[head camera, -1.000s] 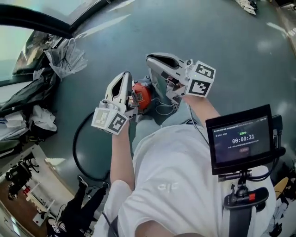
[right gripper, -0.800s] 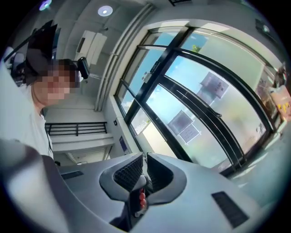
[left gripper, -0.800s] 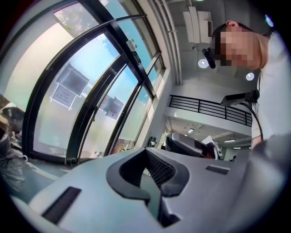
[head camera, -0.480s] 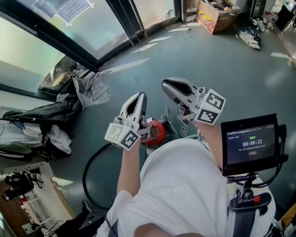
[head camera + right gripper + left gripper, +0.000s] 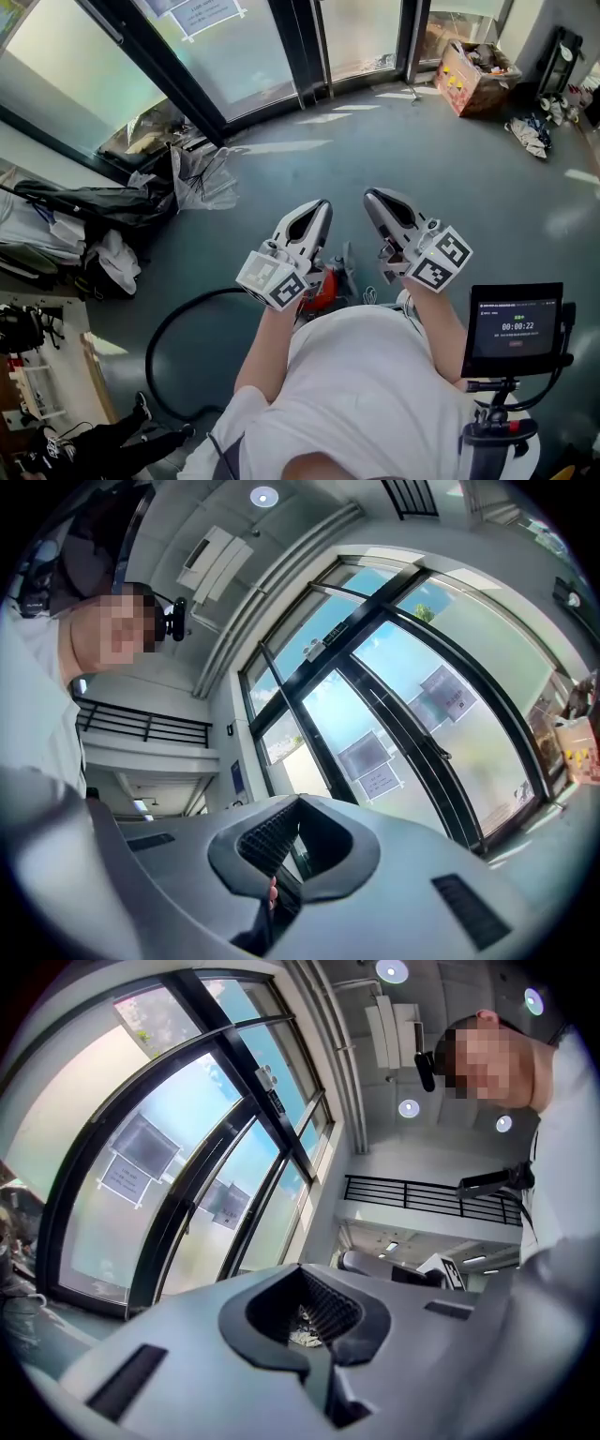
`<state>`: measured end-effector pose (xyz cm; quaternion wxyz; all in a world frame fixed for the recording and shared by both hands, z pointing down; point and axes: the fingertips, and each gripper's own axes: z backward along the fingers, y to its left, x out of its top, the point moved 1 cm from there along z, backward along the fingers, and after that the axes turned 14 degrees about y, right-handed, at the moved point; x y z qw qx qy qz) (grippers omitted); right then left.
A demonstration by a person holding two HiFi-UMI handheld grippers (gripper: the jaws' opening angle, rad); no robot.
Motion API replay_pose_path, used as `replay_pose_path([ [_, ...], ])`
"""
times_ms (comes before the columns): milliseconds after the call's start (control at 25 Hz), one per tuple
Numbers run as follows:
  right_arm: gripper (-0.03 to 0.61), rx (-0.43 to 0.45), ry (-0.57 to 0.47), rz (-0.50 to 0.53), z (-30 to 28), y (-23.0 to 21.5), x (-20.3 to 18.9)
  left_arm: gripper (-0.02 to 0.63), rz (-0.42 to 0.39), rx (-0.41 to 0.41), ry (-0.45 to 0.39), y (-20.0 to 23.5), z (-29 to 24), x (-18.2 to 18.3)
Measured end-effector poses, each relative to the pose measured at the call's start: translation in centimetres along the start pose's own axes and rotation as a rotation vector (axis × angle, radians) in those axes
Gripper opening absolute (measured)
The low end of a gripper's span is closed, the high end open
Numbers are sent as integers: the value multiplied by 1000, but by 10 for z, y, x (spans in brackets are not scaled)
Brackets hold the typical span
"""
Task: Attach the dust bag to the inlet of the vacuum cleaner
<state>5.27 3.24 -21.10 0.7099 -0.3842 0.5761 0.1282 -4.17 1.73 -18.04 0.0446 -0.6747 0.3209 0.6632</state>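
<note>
In the head view my left gripper [image 5: 319,208] and right gripper [image 5: 375,198] are held up side by side over the grey floor, both pointing away from me. Each is shut with nothing in its jaws; the right jaws have just been closing on nothing. The red vacuum cleaner [image 5: 322,288] shows only partly on the floor below the left gripper, half hidden by my arm and white shirt. I cannot make out a dust bag. The left gripper [image 5: 302,1275] and the right gripper [image 5: 298,802] each face the tall glass doors and ceiling.
A black hose [image 5: 161,349] loops over the floor at the left. Crumpled plastic [image 5: 202,178] and dark bags [image 5: 86,202] lie by the glass doors [image 5: 234,56]. A cardboard box [image 5: 473,73] stands at the back right. A timer screen on a stand [image 5: 514,328] is at my right.
Both grippers have risen away from the vacuum cleaner, which now shows smaller and more hidden below them. The head view has tilted up and takes in the glass doors.
</note>
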Motion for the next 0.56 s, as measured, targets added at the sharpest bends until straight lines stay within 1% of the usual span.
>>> replay_pose_path([
  [360, 8, 0, 29, -37, -2, 5, -10, 8, -20, 39, 28, -4, 3, -7],
  [560, 8, 14, 29, -18, -15, 2, -9, 8, -72, 58, 48, 4, -2, -3],
])
